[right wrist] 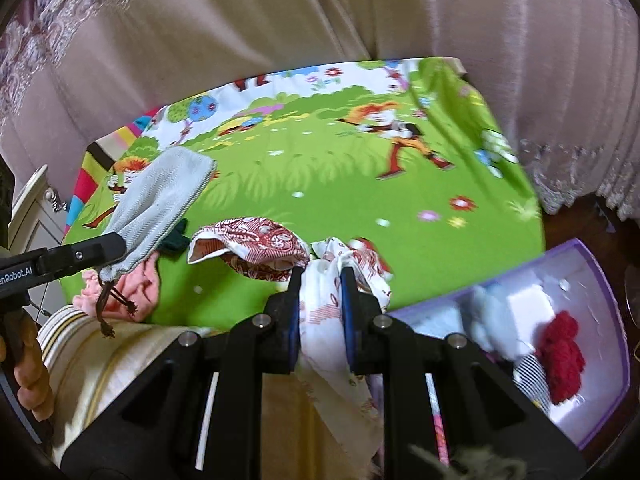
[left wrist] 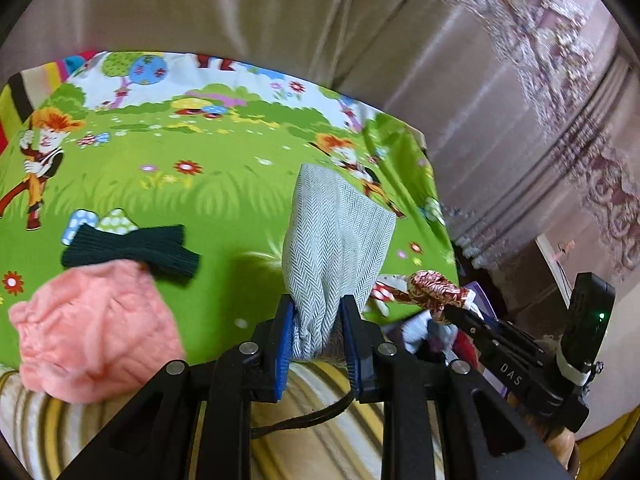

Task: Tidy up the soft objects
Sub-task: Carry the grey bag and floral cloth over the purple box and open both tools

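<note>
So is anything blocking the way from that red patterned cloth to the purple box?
Nothing visible. The right gripper holds the red patterned cloth above the green mat, and the open purple box lies just beside it.

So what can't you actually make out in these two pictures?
- Purple box: right wrist view, its near end is cut off behind the right hand-held gripper; the pale things inside are blurred.
- Pink knit: left wrist view, motion-blurred.
- Dark green knit: one end hidden under the pink knit.
</note>
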A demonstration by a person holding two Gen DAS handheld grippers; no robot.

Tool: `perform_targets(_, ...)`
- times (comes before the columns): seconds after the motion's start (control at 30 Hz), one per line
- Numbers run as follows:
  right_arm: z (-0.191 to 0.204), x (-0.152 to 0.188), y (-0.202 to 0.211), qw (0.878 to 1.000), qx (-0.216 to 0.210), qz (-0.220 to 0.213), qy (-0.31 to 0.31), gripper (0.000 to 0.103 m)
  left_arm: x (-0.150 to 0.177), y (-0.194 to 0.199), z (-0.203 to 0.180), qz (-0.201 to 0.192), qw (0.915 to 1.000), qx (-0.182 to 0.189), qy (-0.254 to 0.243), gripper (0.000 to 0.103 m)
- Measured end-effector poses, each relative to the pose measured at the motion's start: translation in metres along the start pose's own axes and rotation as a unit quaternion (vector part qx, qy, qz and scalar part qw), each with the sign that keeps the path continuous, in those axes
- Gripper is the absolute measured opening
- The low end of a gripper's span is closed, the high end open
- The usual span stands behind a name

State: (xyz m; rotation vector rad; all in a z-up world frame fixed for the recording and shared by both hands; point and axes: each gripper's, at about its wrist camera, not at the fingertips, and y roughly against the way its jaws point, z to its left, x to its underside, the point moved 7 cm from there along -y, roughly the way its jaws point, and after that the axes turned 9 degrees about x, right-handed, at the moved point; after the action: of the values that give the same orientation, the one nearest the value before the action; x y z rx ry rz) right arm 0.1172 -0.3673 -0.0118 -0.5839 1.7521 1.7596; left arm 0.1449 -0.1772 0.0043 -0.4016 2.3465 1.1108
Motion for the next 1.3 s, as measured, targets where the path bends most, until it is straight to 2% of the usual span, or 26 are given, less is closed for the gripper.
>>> perform_targets(0.27,-0.076,0.009,0.031,0.997,0.052,-0.02,-0.044,0.021,0.016,-0.015,-0.055,0.024,0.9985,0.026,-0.042,0.024)
perform_targets(0.6,-0.156,0.029,0.039,0.989,0.103,-0.014,-0.103,0.021,0.038,-0.043,-0.109,0.059,0.9941,0.055,-0.072,0.024)
perform_targets(1.03,-0.186,0.033,0.043,0.981,0.163,-0.021,-0.104,0.023,0.07,-0.084,-0.159,0.109,0.9854,0.087,-0.097,0.026)
perform_targets(1.1,-0.189,0.034,0.043,0.979,0.171,-0.02,-0.107,0.025,0.074,-0.091,-0.163,0.122,0.9831,0.093,-0.1,0.033)
perform_targets(1.17,-0.191,0.035,0.043,0.978,0.175,-0.016,-0.108,0.034,0.079,-0.096,-0.163,0.131,0.9822,0.091,-0.1,0.044)
perform_targets(1.23,-0.192,0.036,0.043,0.979,0.173,-0.015,-0.111,0.038,0.081,-0.096,-0.162,0.133,0.9819,0.092,-0.098,0.05)
perform_targets(1.3,-0.192,0.036,0.043,0.979,0.171,-0.013,-0.113,0.043,0.08,-0.095,-0.16,0.132,0.9825,0.091,-0.095,0.05)
